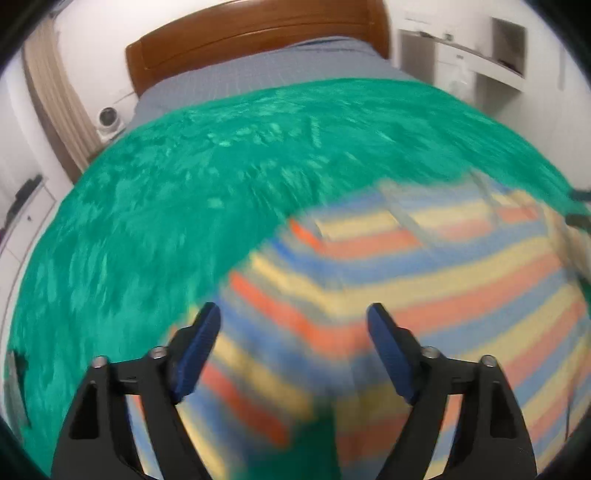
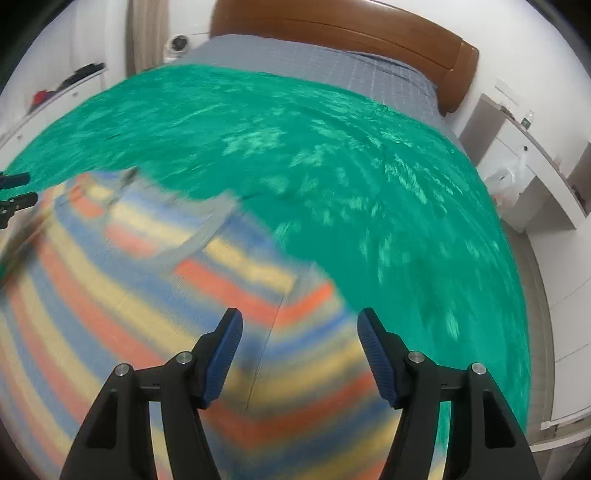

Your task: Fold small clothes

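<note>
The left gripper (image 1: pixel 293 317) hangs with its blue-padded fingers (image 1: pixel 199 350) spread wide and nothing between them, above the near part of a striped garment (image 1: pixel 406 288). The right gripper (image 2: pixel 299 325) is likewise spread and holds nothing, poised over the same striped garment (image 2: pixel 129 280) near its right edge. The garment, banded in orange, yellow and blue, lies on a green blanket (image 1: pixel 184 192) and is blurred in both views; its exact shape cannot be told. Nothing lies between either gripper and the cloth. Beyond it the green blanket (image 2: pixel 369 177) covers most of the bed, then a grey checked sheet (image 1: pixel 258 74) runs to a brown wooden headboard (image 1: pixel 240 33). A small white fan (image 1: pixel 109 120) stands beside the bed, and white shelving (image 2: pixel 535 177) lines the wall.
</note>
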Demonstrator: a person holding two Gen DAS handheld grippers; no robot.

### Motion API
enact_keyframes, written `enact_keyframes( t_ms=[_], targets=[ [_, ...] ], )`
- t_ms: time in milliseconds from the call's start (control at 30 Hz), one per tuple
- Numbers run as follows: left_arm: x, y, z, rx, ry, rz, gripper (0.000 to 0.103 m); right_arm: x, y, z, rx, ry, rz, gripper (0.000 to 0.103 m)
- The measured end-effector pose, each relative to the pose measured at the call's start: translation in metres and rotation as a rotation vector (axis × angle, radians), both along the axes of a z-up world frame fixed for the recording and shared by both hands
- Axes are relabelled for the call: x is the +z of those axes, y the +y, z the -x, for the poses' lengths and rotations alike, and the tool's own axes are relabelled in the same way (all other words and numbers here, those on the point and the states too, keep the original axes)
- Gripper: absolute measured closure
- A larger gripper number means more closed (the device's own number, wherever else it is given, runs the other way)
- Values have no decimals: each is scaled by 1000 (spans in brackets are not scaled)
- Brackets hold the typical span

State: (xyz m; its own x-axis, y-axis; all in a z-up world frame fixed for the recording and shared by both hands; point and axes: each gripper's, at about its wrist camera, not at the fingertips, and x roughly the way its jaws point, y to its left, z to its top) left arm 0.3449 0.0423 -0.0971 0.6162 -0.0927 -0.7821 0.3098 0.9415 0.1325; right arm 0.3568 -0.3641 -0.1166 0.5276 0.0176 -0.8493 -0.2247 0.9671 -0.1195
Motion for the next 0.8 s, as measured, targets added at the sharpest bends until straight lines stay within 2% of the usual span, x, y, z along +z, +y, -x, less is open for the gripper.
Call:
enact_keyframes(
  t_ms=[100, 133, 200, 233, 300, 433, 500, 533, 600, 700, 800],
  targets=[
    [-11, -3, 70, -37, 19, -15, 14, 13, 11, 66, 52, 21, -16, 32],
    [-22, -6, 104, -50, 30, -28, 14, 14, 17, 92, 69, 25, -27, 31],
    [-38, -12, 144, -57, 42, -53, 14, 13, 34, 148, 92, 25, -55, 26],
    [-53, -16, 172, -59, 68, -73, 14, 9, 43, 171, 97, 22, -63, 25],
    [-64, -14, 203, -44, 83, -74, 14, -3, 62, 224, 96, 19, -62, 25],
    [-59, 6, 263, 2, 115, -26, 13, -30, 80, 311, 49, 35, -23, 25],
    [-51, 13, 273, 18, 72, -33, 12, -32, 80, 351, 3, 11, -12, 25],
    [-46, 18, 273, 36, 39, -37, 7, -30, 78, 363, -19, -11, -10, 25],
    [-37, 28, 260, 97, -7, -17, 4, -22, 73, 376, -69, -76, 1, 25],
    [-36, 43, 232, 180, -50, 41, 4, -7, 58, 369, -163, -198, -31, 16],
    [-53, 53, 201, 258, -44, 56, 4, -4, 35, 353, -274, -293, -87, 16]
  ],
)
